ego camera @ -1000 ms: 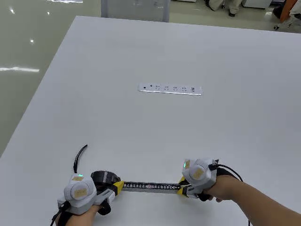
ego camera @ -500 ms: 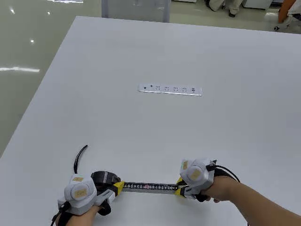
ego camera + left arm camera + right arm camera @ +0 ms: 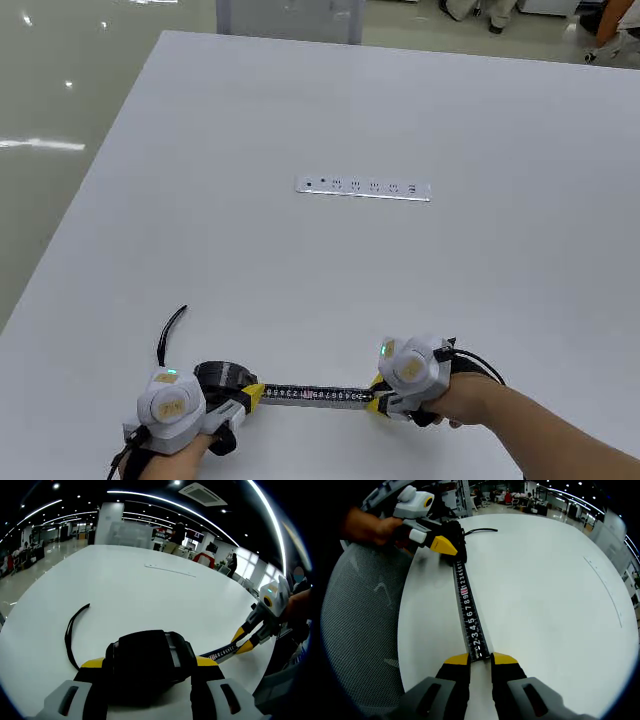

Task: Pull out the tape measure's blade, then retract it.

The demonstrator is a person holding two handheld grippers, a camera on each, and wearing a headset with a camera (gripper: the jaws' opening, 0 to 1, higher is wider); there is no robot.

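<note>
left claw: lower left of the head view, closed around the tape measure case. in the left gripper view its yellow tips hug the black body on both sides.
right claw: lower middle of the head view, pinching the free end of the blade. in the right gripper view the lowest numbers sit just ahead of its tips.
where the tape is: case and blade lie along the bottom of the head view, on the white worktop.
long axis: the blade runs straight from claw to claw, left to right across the head view. i cannot tell whether it is touching the surface or just above it.
wrist loop: black, slack, lying from the case toward the left of the left gripper view.
power strip: centre of the head view, well apart from the work.
step, as i judge it: a short stretch of blade is out. pulling or feeding back, the move runs along this one line, with the right claw travelling and the left anchoring the case.
risk: drifting off that line could twist or kink the blade, and letting go would snap it back.
</note>
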